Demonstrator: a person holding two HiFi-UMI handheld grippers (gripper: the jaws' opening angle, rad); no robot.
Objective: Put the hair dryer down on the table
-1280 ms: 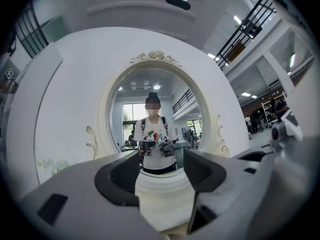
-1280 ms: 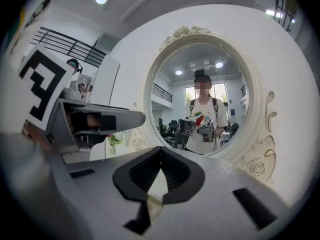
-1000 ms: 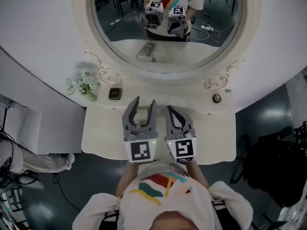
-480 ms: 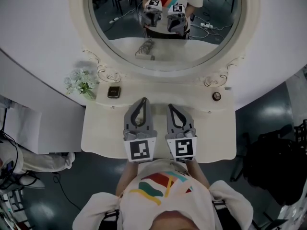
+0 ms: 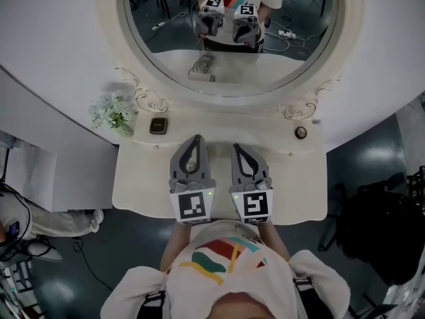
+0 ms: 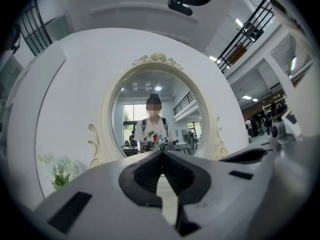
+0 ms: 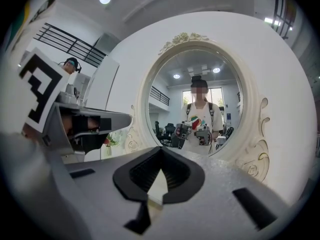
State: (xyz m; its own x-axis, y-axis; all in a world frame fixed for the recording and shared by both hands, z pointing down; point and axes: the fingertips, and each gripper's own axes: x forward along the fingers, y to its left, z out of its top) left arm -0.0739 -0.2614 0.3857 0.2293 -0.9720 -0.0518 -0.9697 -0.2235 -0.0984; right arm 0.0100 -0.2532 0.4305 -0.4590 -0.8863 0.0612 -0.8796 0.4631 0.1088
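1. The large oval mirror (image 5: 232, 45) in its cream carved frame takes up the far side, and the person and both tools are reflected in it. No hair dryer can be made out in the reflection.
2. The cream, round-cornered surface (image 5: 299, 185) below the mirror is seen almost whole from the head view. No hair dryer is seen lying on it.
3. The person's white top with coloured stripes (image 5: 216, 258) is seen at the near edge of the surface, with both tools held out level in front of it.
4. The left tongs (image 5: 195, 140), grey with a black-and-white marker cube, are pressed together at the tips. Nothing is seen between them in the left gripper view.
5. The right tongs (image 5: 237, 148), of the same grey make, are likewise brought together and nothing is clamped in them. Both are held side by side over the middle of the surface, pointing at the mirror.
6. The small bunch of white flowers with green leaves (image 5: 111, 113) is placed at the far left corner, well apart from the tongs.
7. The small dark square box (image 5: 158, 126) is set just beside the flowers, and a small round dark knob-like thing (image 5: 301, 133) is seen at the far right.
8. The hair dryer is found in no view, neither gripped nor laid down. It is therefore judged that the putting-down cannot be confirmed as done, and nothing is in hand for carrying it out.
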